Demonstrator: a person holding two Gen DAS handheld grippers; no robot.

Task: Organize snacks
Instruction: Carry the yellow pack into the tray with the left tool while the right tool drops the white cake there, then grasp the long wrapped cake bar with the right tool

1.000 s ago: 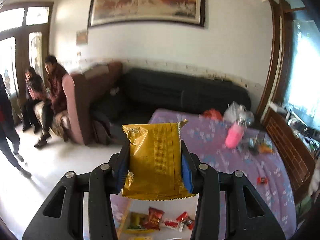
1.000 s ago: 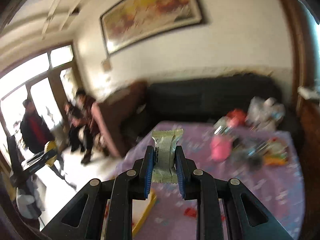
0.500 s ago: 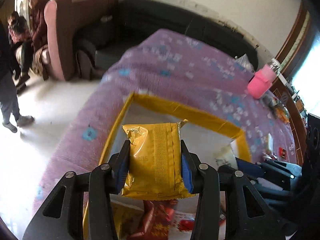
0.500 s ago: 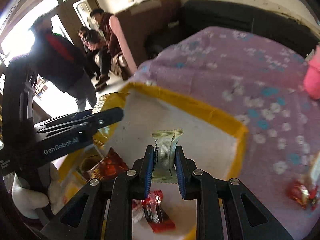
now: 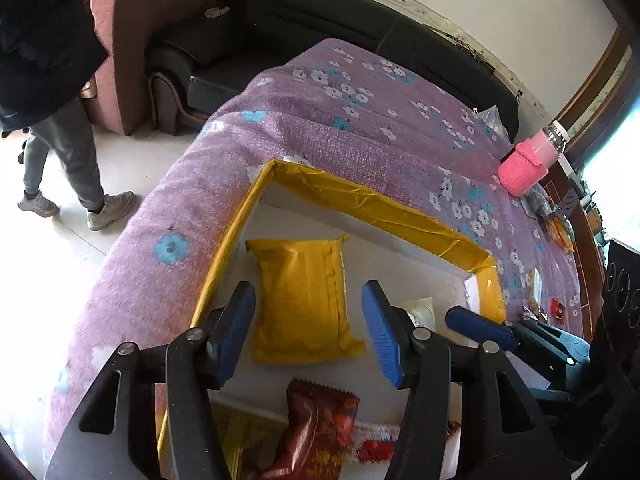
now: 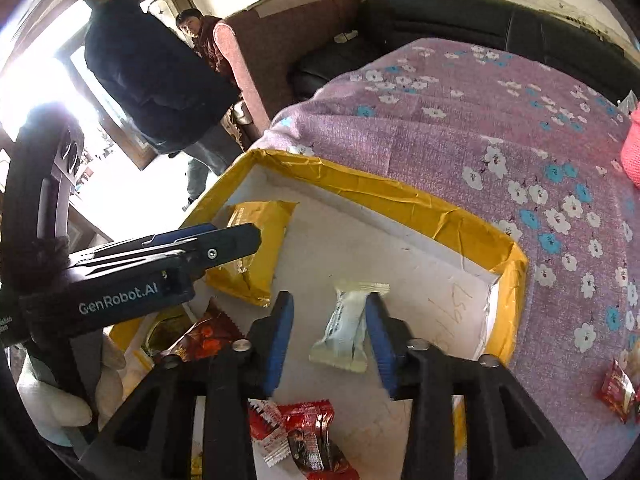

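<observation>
Snacks lie in the yellow-rimmed tray (image 5: 372,204) on the bed. Left hand-held gripper (image 5: 308,332) is opening, pads clear of the gold packet (image 5: 300,300) between them; right hand-held gripper (image 6: 328,332) is opening too — the pale wrapper (image 6: 344,320) looks released. Both seem light, crinkly, slippery; pinch across the middle. "GenRobot.AI" reads on the gripper body.

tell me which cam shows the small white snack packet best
The right wrist view: the white packet lies whole on the box floor between the opening right claw. The left wrist view shows only a corner of it behind that claw's finger.
</observation>
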